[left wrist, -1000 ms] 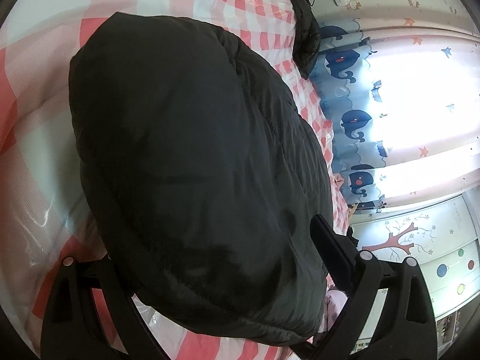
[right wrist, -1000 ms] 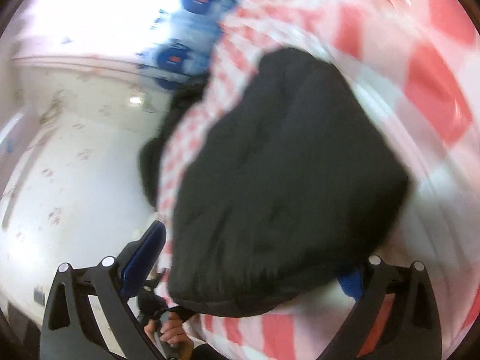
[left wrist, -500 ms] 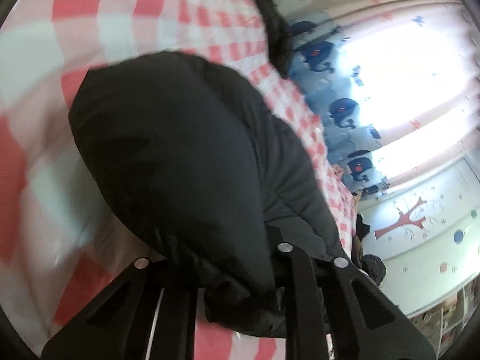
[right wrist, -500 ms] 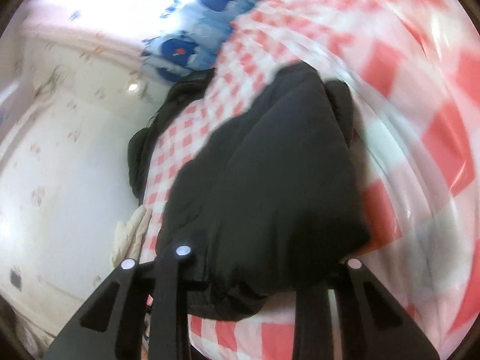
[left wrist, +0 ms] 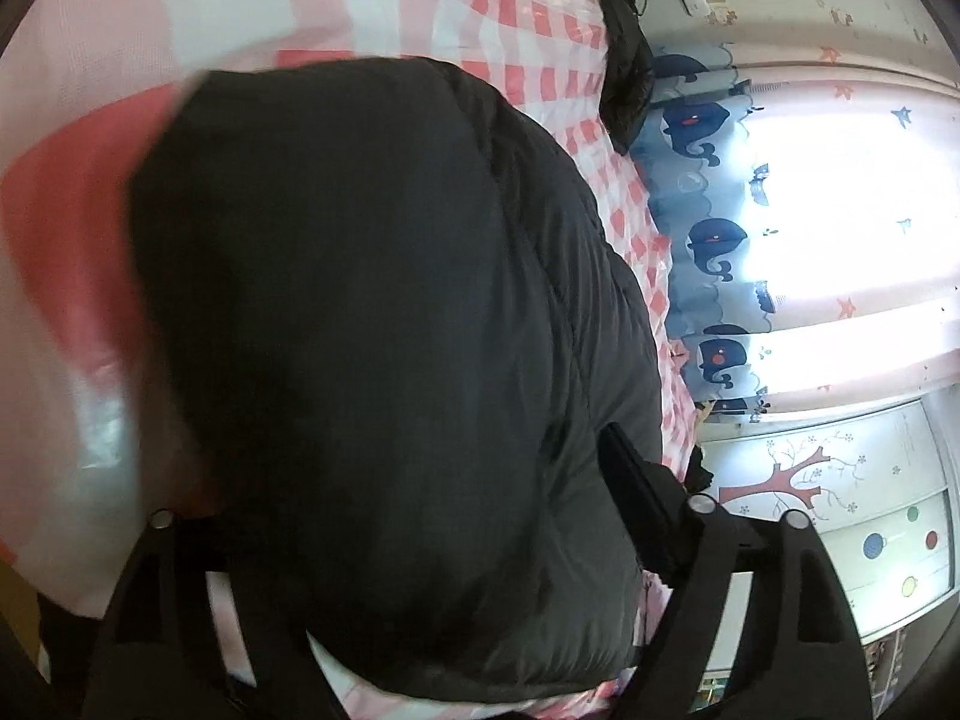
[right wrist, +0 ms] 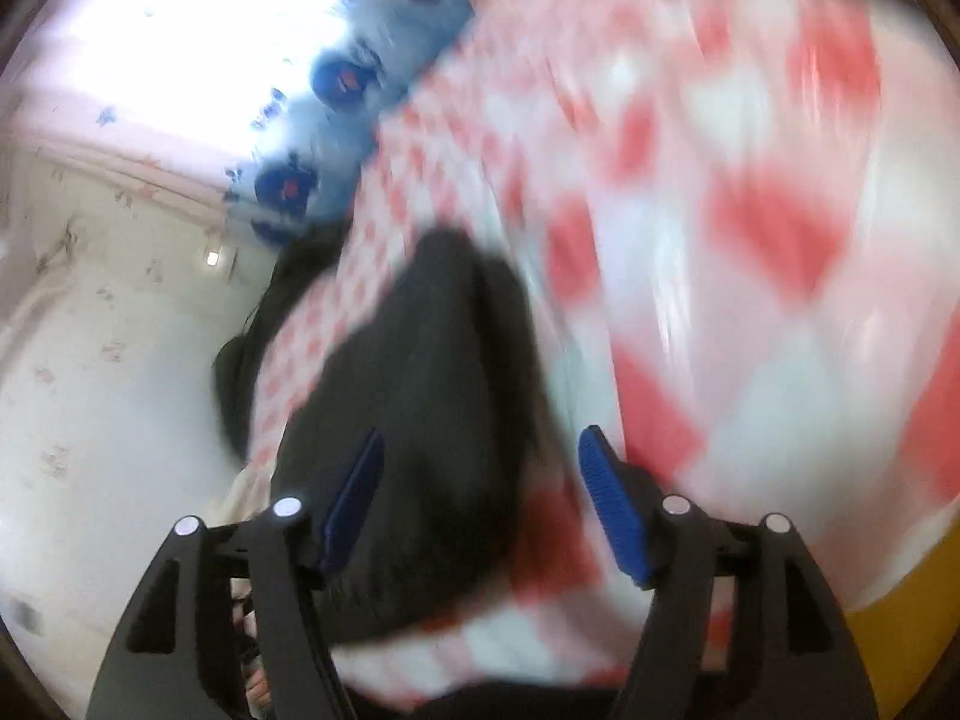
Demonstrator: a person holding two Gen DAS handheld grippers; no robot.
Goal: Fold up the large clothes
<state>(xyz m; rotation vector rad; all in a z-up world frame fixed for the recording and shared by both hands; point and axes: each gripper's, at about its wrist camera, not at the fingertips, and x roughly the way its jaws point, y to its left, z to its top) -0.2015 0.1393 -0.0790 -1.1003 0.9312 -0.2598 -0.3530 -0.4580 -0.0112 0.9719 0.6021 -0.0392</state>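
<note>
The black puffy jacket [left wrist: 384, 360] has just been let go on the checked bed sheet [left wrist: 420, 6], both tongs, left [left wrist: 414, 516] and right [right wrist: 480, 498], are opening with nothing pinched, so this fold seems done.

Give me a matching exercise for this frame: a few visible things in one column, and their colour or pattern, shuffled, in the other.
Things:
1. folded padded jacket
2. bed cover
3. curtain
4. pads of the right gripper

Colour or pattern:
A. blue whale print
B. red and white check
C. plain blue
D. black

Pairs: 1-D, 2-B, 3-A, 4-C
</note>
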